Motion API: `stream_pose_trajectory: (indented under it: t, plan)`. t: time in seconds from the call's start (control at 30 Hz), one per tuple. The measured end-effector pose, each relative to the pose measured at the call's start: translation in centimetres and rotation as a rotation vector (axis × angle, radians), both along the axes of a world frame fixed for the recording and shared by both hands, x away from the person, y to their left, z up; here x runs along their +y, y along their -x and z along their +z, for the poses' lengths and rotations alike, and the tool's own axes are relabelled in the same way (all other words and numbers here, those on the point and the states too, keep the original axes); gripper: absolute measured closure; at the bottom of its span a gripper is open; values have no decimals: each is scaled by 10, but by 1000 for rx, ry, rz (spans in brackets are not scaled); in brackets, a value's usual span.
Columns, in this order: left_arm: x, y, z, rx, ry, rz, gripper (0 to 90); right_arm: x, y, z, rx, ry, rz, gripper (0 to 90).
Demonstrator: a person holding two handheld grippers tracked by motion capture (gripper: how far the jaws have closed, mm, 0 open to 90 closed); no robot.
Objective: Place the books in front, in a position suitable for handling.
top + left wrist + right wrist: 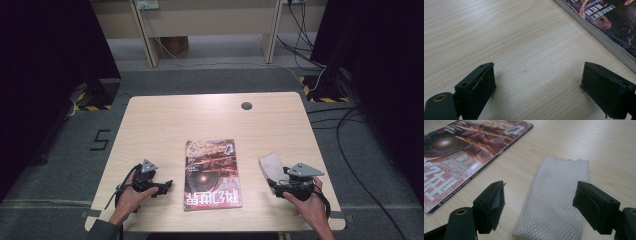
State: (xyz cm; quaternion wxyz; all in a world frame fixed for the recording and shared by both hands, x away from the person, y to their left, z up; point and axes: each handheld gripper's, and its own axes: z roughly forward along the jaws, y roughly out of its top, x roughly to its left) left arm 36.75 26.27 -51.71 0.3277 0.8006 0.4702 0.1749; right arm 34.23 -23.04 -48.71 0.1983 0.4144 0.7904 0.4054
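Spread wide, the right gripper [539, 205] straddles a folded white cloth [556, 197] without pinching it. Its view reveals the cloth's diamond weave. Left gripper [537, 92], equally spread, hovers over bare table [499, 32] beside the magazine [212, 172].

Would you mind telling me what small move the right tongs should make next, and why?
Probably lower the right tongs and close on the white cloth. Their jaws stand open on either side of it, not yet pressing, and it lies flat on the table beside the magazine.
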Motion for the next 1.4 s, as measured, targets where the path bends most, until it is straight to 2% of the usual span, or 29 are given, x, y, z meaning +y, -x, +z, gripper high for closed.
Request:
stream_pose_trajectory:
  t: [0.23, 0.3, 0.4, 0.47, 0.73, 0.97, 1.27, 1.4]
  plan:
    - [0, 0, 0, 2, 1, -7, 108, 5, 1, 0, 3, 15, 15, 245]
    - [1, 0, 2, 4, 0, -15, 163, 8, 2, 2, -4, 17, 25, 245]
    - [6, -1, 3, 0, 13, 0, 150, 13, 4, 4, -12, 22, 39, 245]
    - [8, -1, 4, -3, 22, 10, 149, 17, 6, 6, -11, 18, 55, 245]
    - [3, 4, 12, -38, 43, -8, 147, 40, 12, 10, -22, 14, 132, 245]
    - [1, 10, 16, -51, 55, -12, 147, 60, 16, 5, -7, 38, 193, 244]
    - [-12, 14, 18, -59, 59, -32, 147, 84, 20, -5, 3, 85, 275, 236]
    - [-26, 12, 18, -60, 50, -55, 147, 94, 21, -8, 7, 104, 306, 236]
